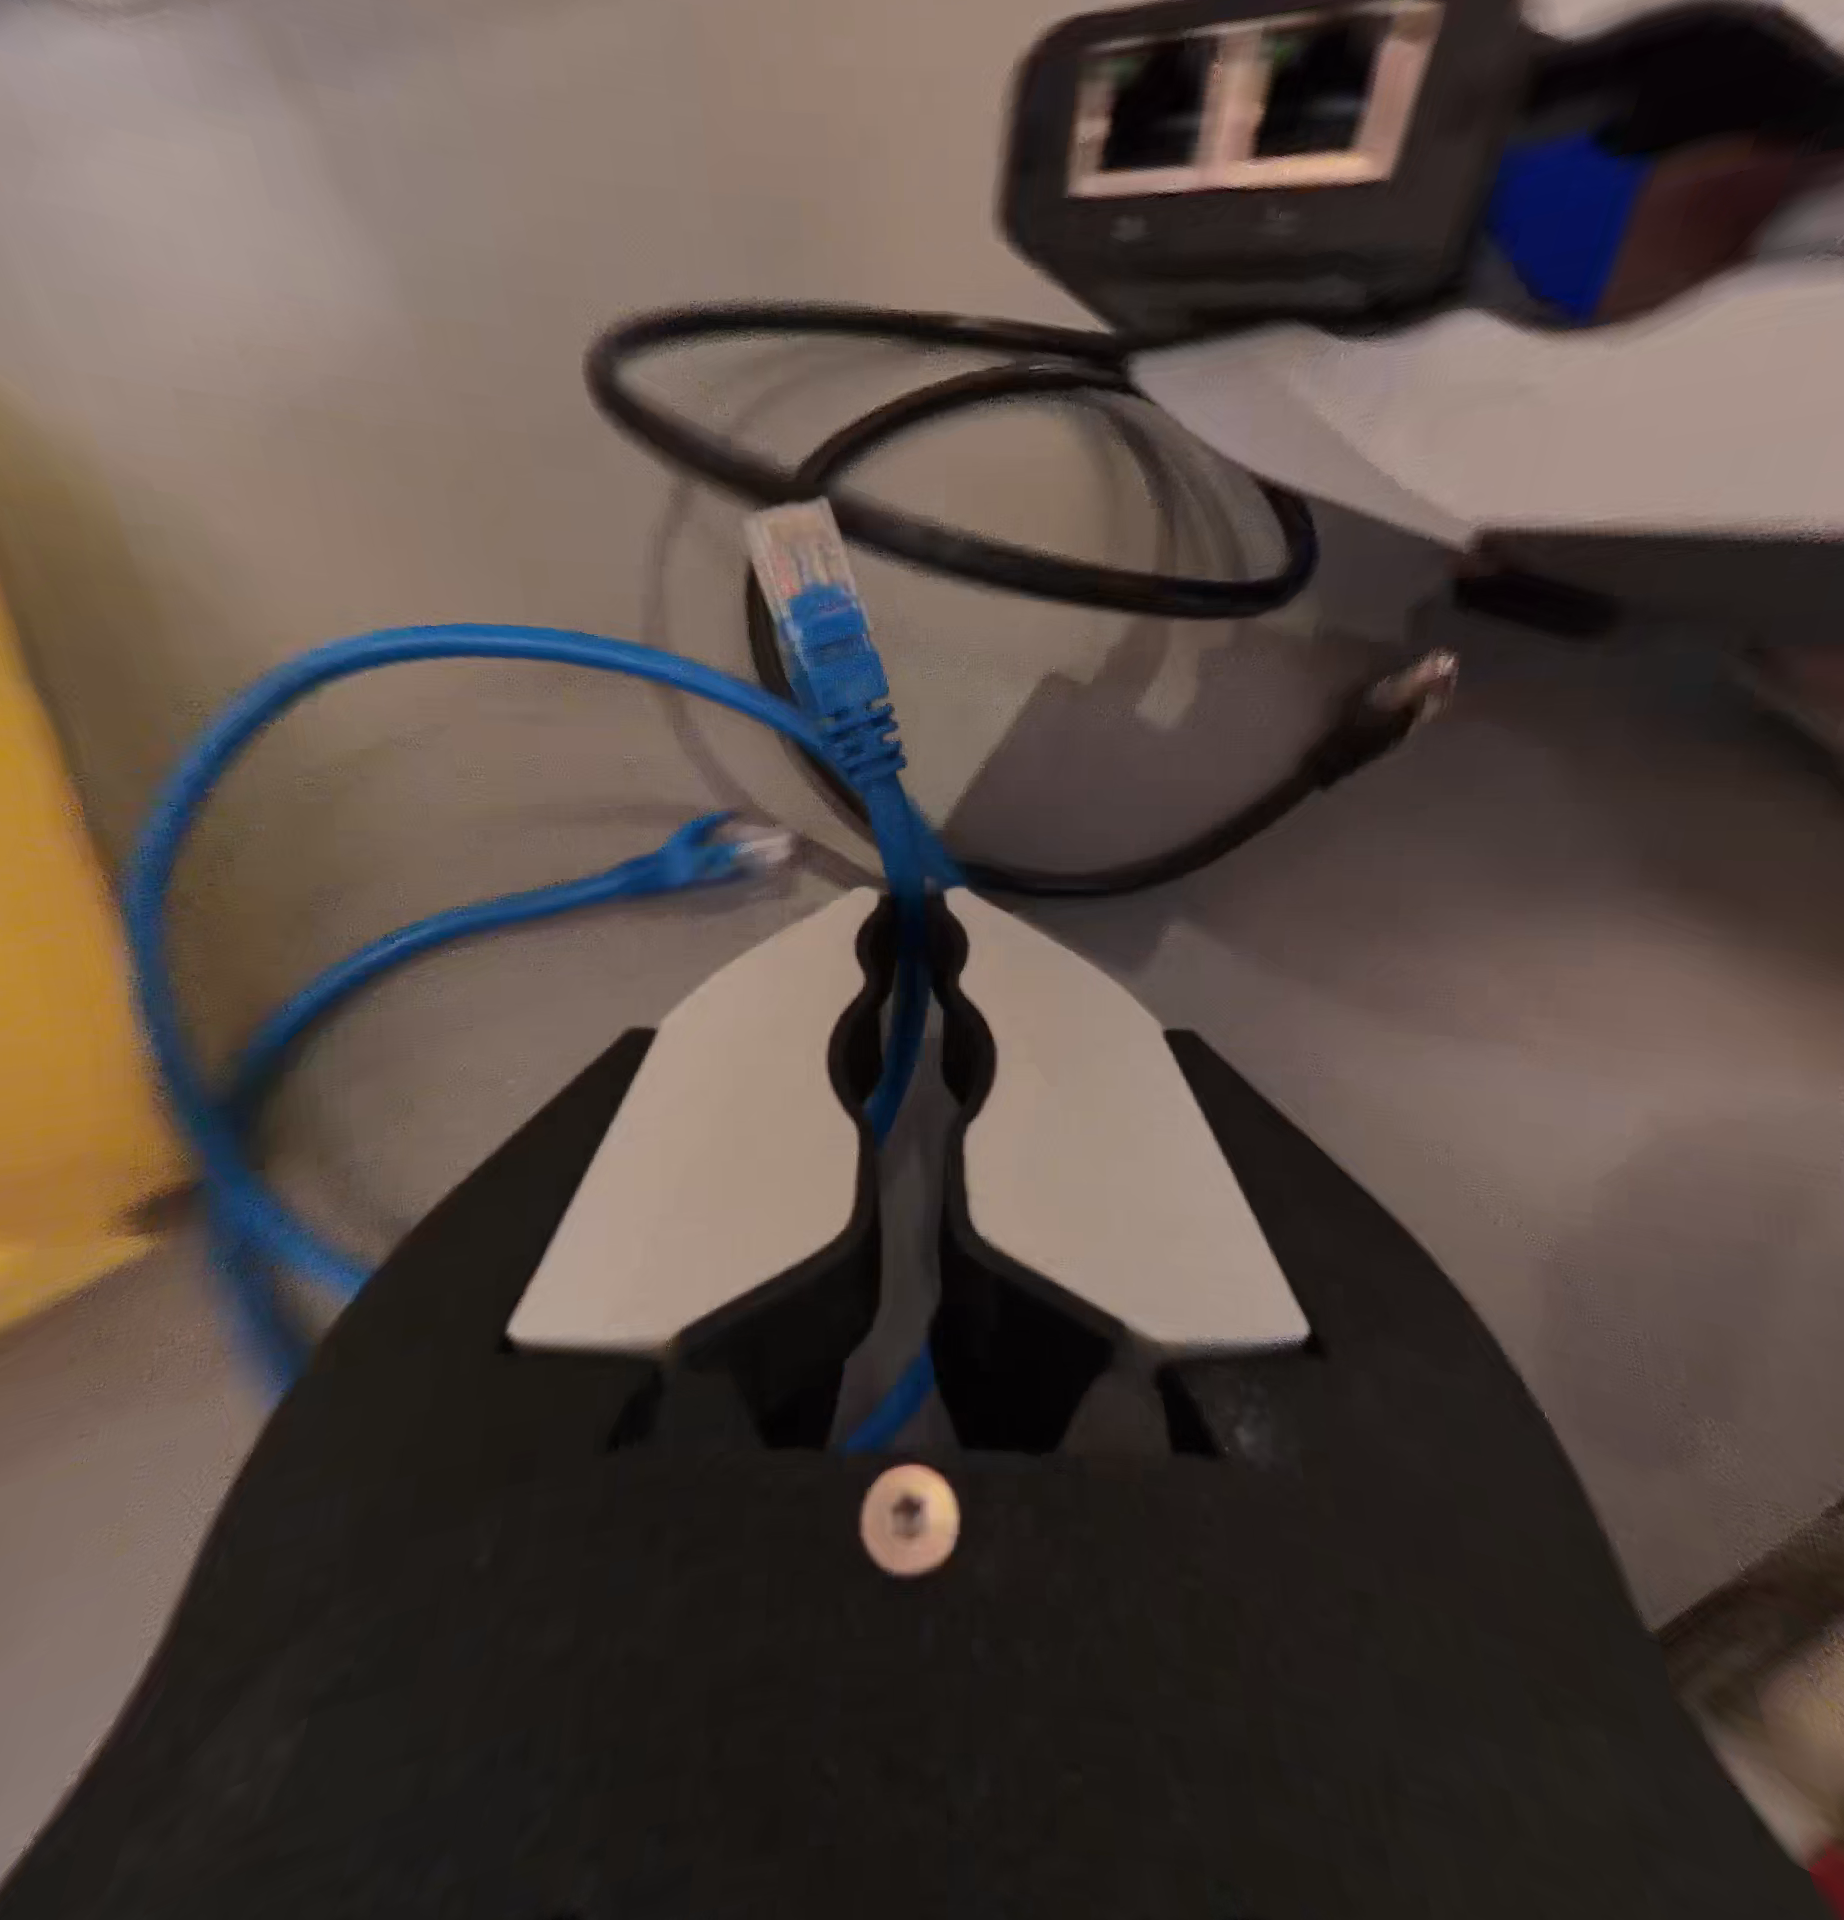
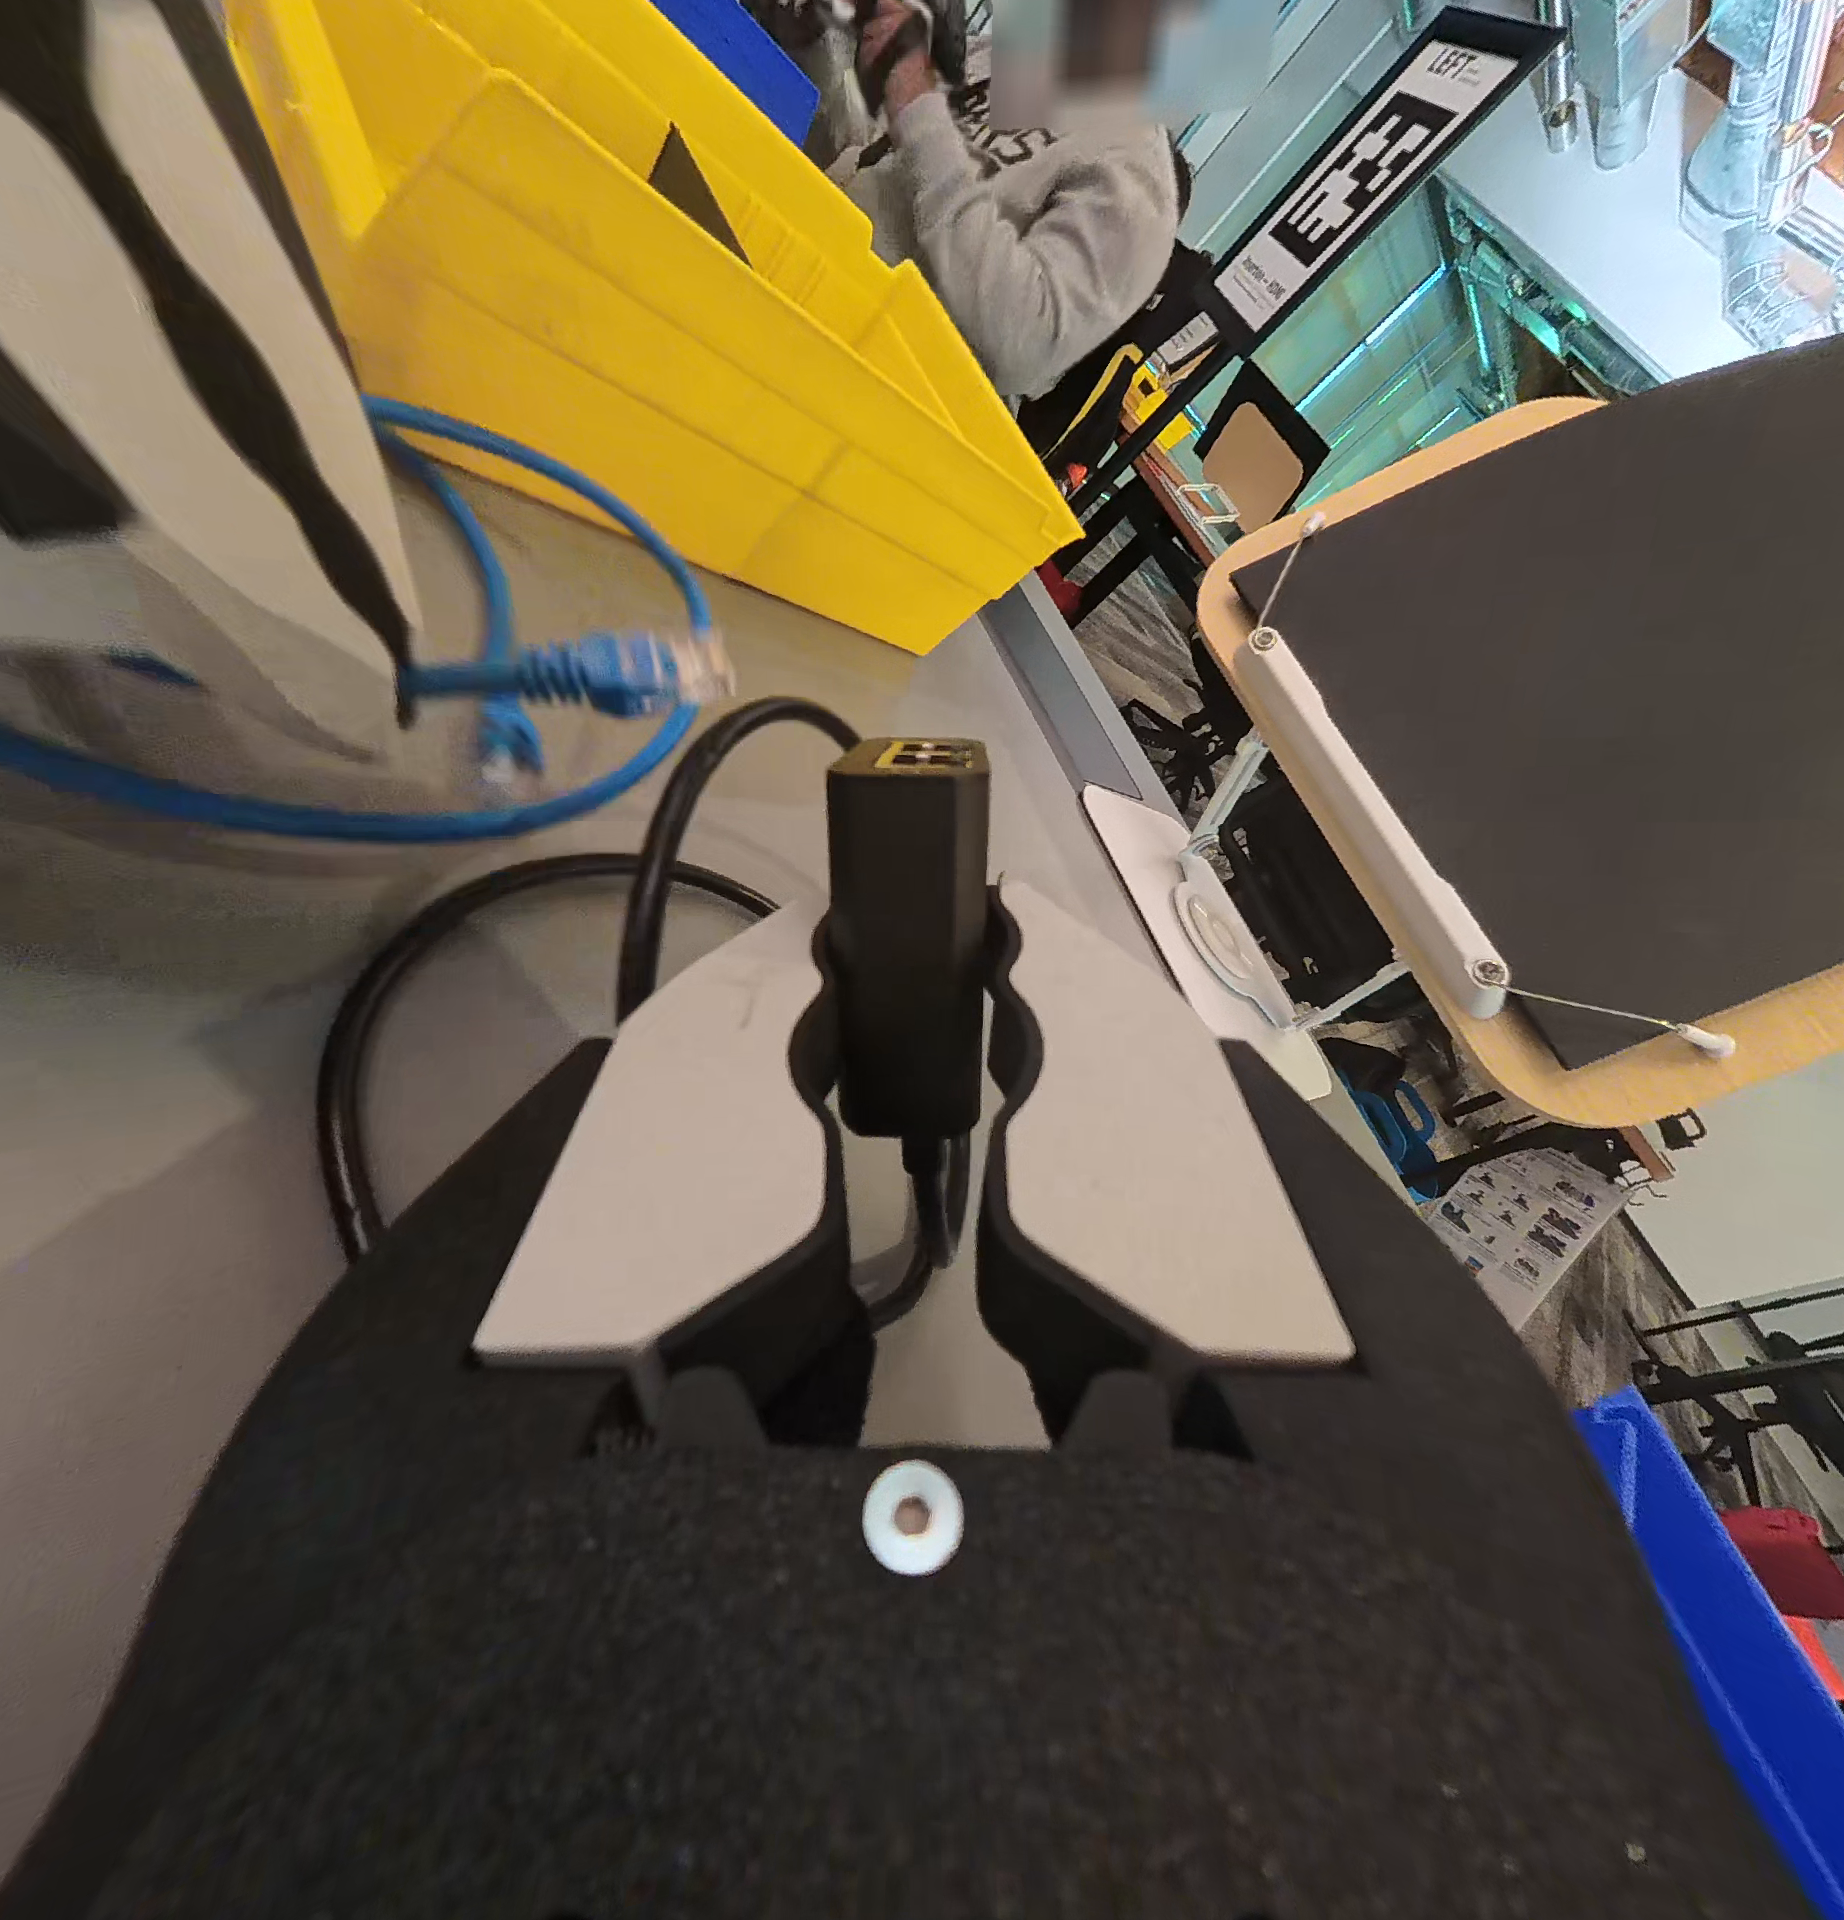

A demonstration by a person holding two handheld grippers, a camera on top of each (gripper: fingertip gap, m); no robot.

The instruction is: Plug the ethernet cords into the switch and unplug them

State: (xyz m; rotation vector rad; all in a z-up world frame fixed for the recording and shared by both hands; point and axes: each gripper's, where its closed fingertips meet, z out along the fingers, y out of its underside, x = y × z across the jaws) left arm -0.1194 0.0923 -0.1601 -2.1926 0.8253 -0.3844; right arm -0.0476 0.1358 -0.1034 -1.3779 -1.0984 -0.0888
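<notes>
Our left gripper (image 1: 910,914) has its fingers (image 1: 752,1101) closed on the blue ethernet cord (image 1: 902,831), pinching the cable just behind the boot, so the clear plug (image 1: 793,551) stands free beyond the tips. Our right gripper (image 2: 907,997) has its fingers (image 2: 689,1122) clamped around the black switch (image 2: 907,935), its two ports facing away from that camera and, in the left view, toward the plug (image 1: 1235,104).

We judge the step in hand to be the first insertion, with both ports looking empty. To do it well, we should square the plug to one port, latch tab on the matching side, then push straight along the port's axis. Because we hold cable and not plug, the boot may bend under load; a slow push with the switch held rigid should help, and a grip nearer the boot would be stiffer.

Farther out, the cord's other end (image 1: 736,847) lies on the bench (image 1: 274,312), the switch's black lead (image 2: 378,1018) loops beside it, and a yellow bin (image 2: 689,343) sits behind.

We see no brand on switch or cord. A black-and-white marker placard (image 2: 1365,177) carries printed writing, which we leave unread.
</notes>
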